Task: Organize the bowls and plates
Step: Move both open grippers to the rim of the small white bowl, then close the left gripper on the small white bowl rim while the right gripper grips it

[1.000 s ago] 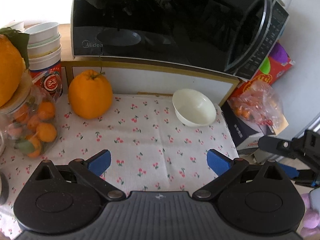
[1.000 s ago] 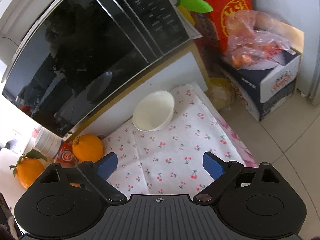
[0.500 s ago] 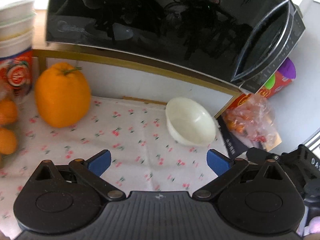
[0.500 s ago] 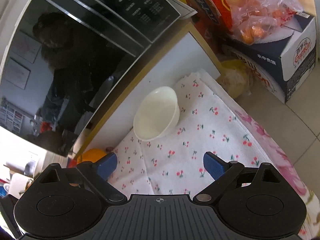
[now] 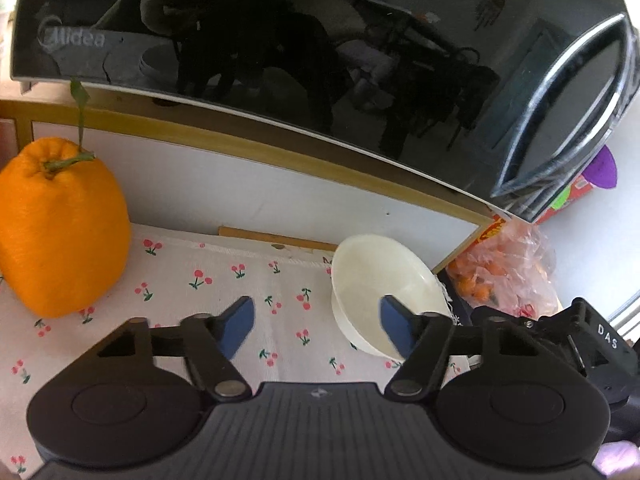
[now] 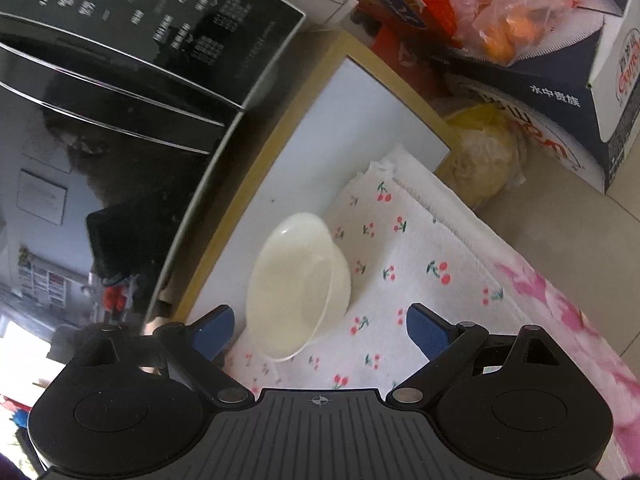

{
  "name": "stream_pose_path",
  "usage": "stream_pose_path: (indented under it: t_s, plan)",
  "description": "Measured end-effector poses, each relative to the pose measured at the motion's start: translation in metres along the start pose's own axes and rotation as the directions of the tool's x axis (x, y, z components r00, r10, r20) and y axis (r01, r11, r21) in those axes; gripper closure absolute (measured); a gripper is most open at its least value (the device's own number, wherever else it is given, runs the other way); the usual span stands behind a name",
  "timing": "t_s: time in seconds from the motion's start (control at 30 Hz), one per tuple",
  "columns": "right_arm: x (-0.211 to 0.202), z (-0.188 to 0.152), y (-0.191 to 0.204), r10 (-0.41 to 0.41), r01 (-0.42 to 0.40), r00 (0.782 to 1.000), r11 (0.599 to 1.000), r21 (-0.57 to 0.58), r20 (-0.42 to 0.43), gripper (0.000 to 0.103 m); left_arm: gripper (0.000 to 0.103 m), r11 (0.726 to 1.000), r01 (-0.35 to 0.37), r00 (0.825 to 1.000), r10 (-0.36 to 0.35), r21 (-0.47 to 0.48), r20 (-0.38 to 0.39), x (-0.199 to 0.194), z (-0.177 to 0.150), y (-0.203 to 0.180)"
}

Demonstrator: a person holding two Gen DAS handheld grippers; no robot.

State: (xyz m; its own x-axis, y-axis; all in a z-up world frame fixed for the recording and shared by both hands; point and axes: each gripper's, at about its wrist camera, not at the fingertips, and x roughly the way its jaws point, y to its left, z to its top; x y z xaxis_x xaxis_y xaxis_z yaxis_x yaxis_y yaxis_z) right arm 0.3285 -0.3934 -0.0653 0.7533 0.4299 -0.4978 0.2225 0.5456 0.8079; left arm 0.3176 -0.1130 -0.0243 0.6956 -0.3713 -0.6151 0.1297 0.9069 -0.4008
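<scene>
White bowl (image 5: 380, 280) on cherry-print cloth (image 5: 180, 292), at 3 o'clock from large orange (image 5: 60, 228). Left gripper (image 5: 316, 320) closing, right pad over the rim, not yet pressing. Right gripper (image 6: 316, 330) spread wide, bowl between its jaws, untouched.

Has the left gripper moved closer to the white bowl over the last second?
Yes. The left gripper has come forward and down toward the white bowl; the microwave looms larger. Its jaws are closing, one fingertip over the bowl's near rim.
</scene>
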Motion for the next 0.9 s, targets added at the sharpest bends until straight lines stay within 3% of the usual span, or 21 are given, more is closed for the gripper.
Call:
stream_pose_path:
  t_s: [0.1,0.43,0.67,0.77,0.9]
  plan:
    - [0.006,0.001,0.002,0.004,-0.004,1.0,1.0,-0.006,0.013,0.015,0.056,1.0,0.017,1.0,-0.017,-0.005,0.001,0.002,0.0,0.002]
    - [0.027,-0.006,0.016,-0.021,0.021,1.0,0.998,-0.059,0.008,0.053,0.085,0.999,0.048,0.999,-0.048,0.002,-0.001,0.011,0.001,0.004]
    - [0.034,-0.008,0.017,-0.063,0.064,0.998,0.995,-0.078,0.024,0.079,0.094,0.998,0.056,0.998,-0.056,0.003,-0.008,0.016,0.002,0.006]
    - [0.034,-0.009,0.015,-0.064,0.065,0.998,0.995,-0.072,0.021,0.085,0.097,0.998,0.059,0.998,-0.059,0.007,-0.007,0.013,0.002,0.006]
    - [0.033,-0.012,0.02,-0.057,0.058,0.998,0.995,-0.081,0.018,0.086,0.098,0.998,0.052,0.999,-0.052,0.023,-0.012,0.012,0.0,-0.001]
